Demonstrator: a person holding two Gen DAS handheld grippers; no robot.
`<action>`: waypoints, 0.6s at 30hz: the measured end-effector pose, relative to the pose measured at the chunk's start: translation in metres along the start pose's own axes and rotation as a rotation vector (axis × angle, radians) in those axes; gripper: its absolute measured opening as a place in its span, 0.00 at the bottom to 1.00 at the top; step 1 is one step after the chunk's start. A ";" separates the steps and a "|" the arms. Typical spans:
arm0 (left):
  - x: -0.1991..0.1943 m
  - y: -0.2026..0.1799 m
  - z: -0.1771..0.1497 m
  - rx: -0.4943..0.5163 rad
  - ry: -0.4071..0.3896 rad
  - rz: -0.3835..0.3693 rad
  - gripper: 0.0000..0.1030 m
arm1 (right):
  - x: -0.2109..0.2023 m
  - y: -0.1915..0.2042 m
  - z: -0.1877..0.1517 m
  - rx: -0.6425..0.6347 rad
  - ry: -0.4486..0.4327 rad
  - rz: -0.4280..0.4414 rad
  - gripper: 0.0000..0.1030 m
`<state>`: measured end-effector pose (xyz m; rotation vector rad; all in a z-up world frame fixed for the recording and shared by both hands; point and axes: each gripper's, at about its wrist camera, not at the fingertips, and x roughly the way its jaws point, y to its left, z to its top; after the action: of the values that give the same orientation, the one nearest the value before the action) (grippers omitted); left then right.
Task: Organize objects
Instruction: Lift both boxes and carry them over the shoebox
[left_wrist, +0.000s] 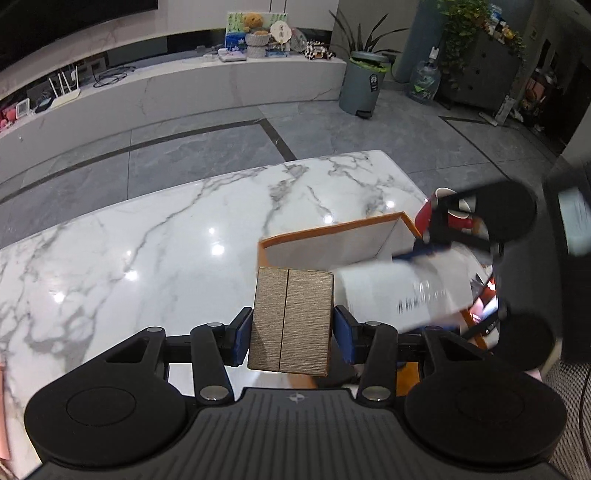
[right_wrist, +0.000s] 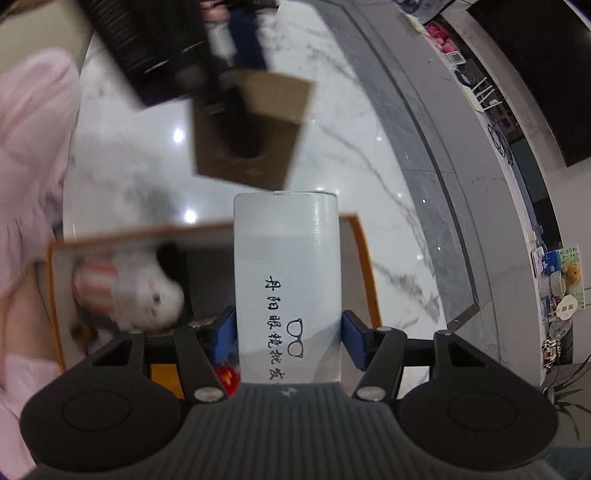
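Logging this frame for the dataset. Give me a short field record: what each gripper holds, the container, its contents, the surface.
left gripper: shut on brown cardboard box, held above the table
right gripper: shut on white glasses case, printed with black characters and a glasses icon
container: orange-rimmed open box on the table, under the white glasses case
contents: white plush toy with a striped part; a red item partly visible, kind unclear
surface: white marble table
motion blur: heavy in the right wrist view

Tan ribbed box (left_wrist: 290, 319), white black-lettered case (right_wrist: 287, 288), orange-rimmed box (left_wrist: 332, 229), grey-veined white marble table (left_wrist: 166, 229).
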<state>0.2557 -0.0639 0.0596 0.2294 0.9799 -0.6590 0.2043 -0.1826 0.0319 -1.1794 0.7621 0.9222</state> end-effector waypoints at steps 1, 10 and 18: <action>0.007 -0.002 0.003 0.000 0.009 0.004 0.51 | 0.006 0.002 -0.005 -0.022 0.008 0.003 0.60; 0.051 -0.016 0.017 -0.004 0.074 0.068 0.51 | 0.058 -0.004 -0.027 -0.119 0.008 0.000 0.60; 0.069 -0.033 0.030 0.045 0.057 0.095 0.50 | 0.106 -0.017 -0.042 -0.107 0.003 0.031 0.60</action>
<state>0.2827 -0.1318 0.0227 0.3337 1.0030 -0.5906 0.2649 -0.2048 -0.0631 -1.2652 0.7427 0.9972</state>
